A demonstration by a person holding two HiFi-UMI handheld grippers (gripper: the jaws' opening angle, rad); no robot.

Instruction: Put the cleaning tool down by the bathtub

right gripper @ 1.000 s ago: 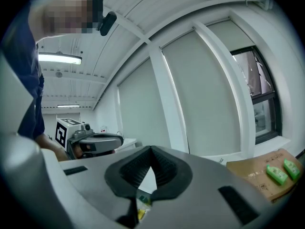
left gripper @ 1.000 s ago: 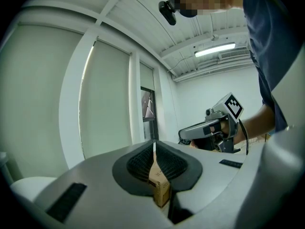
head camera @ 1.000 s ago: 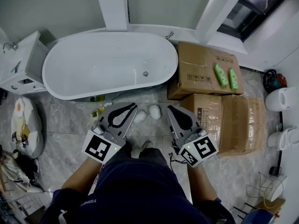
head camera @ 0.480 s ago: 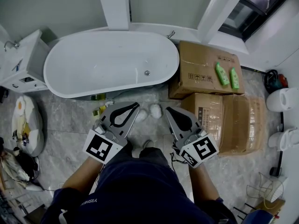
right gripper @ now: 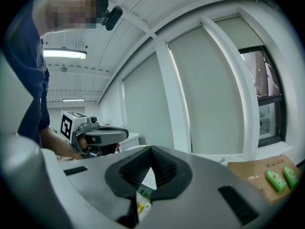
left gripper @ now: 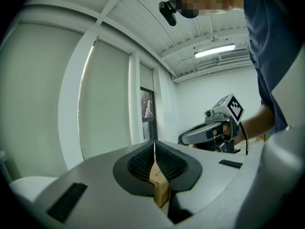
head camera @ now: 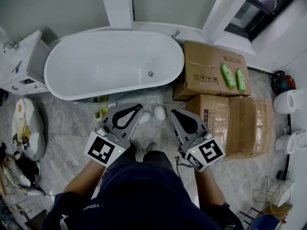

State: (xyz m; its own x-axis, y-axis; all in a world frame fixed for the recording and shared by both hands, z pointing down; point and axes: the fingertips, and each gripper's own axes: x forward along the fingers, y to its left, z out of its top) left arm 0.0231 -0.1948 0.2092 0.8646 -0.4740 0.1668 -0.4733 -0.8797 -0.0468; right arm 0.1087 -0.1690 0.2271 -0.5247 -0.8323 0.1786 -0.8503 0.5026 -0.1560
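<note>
The white bathtub [head camera: 72,87] lies across the top of the head view. By its front wall, small green and yellow items [head camera: 101,113] lie on the grey tile floor; I cannot tell which one is a cleaning tool. My left gripper [head camera: 139,107] is held above the floor in front of the tub, shut and with nothing in it. In the left gripper view its pads meet at the left gripper's [left gripper: 154,145] tips. My right gripper [head camera: 172,112] hangs beside it, also shut and holding nothing. In its own view the right gripper [right gripper: 151,149] points over the tub's rim.
Cardboard boxes [head camera: 208,73] stand at the tub's right end, with two green bottles [head camera: 231,77] on top. Two white rounded things [head camera: 159,113] lie on the floor between the grippers. A white cabinet [head camera: 21,63] is on the left and toilets [head camera: 290,102] on the right.
</note>
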